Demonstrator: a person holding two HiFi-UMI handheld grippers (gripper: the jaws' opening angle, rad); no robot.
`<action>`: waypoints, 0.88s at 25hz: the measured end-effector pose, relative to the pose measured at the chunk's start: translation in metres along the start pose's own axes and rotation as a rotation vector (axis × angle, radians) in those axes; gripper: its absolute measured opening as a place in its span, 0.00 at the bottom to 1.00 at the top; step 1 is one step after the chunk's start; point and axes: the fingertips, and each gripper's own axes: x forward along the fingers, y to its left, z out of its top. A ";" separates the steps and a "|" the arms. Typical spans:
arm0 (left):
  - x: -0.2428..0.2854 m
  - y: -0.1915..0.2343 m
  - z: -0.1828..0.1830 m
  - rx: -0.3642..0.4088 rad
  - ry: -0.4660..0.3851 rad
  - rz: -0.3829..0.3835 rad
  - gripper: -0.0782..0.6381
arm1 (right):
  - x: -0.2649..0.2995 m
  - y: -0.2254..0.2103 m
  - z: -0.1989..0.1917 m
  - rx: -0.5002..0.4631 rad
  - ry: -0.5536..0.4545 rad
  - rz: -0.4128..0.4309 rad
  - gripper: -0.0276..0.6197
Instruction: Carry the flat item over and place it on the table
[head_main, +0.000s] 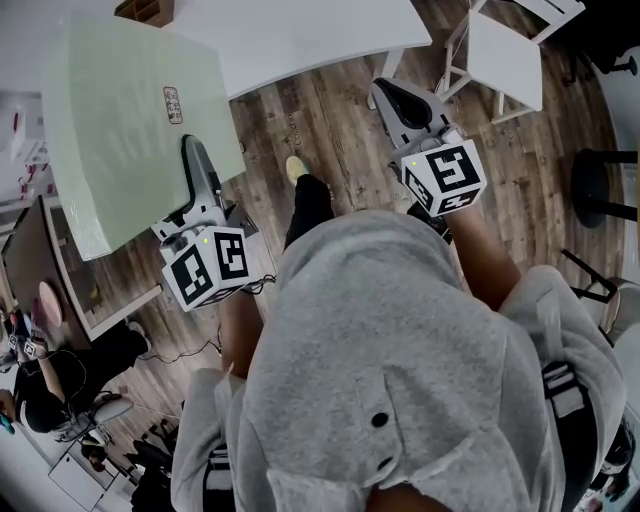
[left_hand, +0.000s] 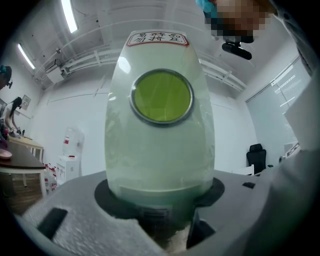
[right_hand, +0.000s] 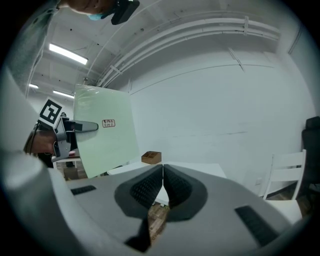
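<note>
The long white table (head_main: 300, 40) lies ahead of us. The large pale green flat panel (head_main: 120, 130), aloft at our left, could twist, slip or clip the table's edge, since only one edge is gripped. Our left gripper (head_main: 195, 165) pinches the panel's near edge, while our right gripper (right_hand: 162, 182) is pressed together, empty.

The head view looks steeply down from above the person's grey hood (head_main: 400, 330), with the pale green board (head_main: 130, 130) at its upper left. The left gripper view sits hard against that board (left_hand: 160, 150), facing up along it toward the ceiling (left_hand: 100, 22). The right gripper view looks across from the board's right, farther off, catching the same board (right_hand: 105, 140) at its left.
</note>
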 end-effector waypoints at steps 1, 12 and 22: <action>0.005 0.001 -0.002 -0.001 0.004 -0.003 0.50 | 0.005 -0.002 -0.001 0.000 0.005 -0.002 0.08; 0.067 0.022 -0.019 -0.031 0.041 -0.016 0.50 | 0.063 -0.010 -0.002 -0.008 0.059 -0.002 0.08; 0.114 0.053 -0.018 -0.034 0.049 -0.013 0.50 | 0.117 -0.003 0.008 -0.025 0.080 0.012 0.08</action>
